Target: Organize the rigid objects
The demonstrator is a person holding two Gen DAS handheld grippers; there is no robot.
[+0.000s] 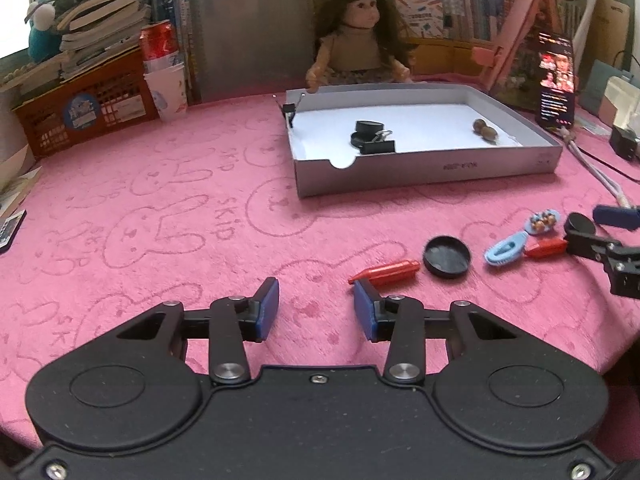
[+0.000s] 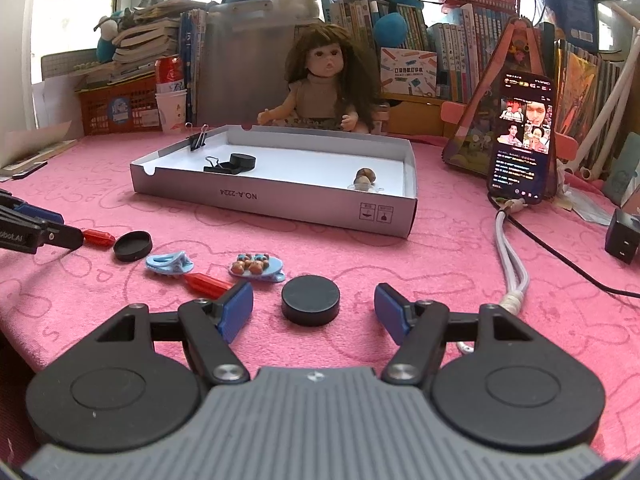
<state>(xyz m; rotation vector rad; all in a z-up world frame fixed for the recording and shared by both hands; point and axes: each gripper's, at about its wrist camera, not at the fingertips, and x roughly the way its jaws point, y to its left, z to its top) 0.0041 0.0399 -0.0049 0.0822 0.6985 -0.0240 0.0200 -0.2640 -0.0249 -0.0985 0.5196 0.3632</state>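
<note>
Partly done: the box (image 2: pixel 276 204) at frame centre already holds a binder clip (image 2: pixel 218 166), a cap and nuts. Both claws, left gripper (image 1: pixel 316 310) and right gripper (image 2: pixel 314 312), gape empty; a black puck (image 2: pixel 310 298) sits between the right one's jaws, with clips and red pieces at lower left.

The left gripper (image 1: pixel 316 308) is showing a matte black housing with two round discs, silver screws and blue pads (image 1: pixel 269 308); the right gripper (image 2: pixel 314 312) is wearing a ribbed grey centre plate, black linkages and blue pads (image 2: pixel 236 310)
</note>
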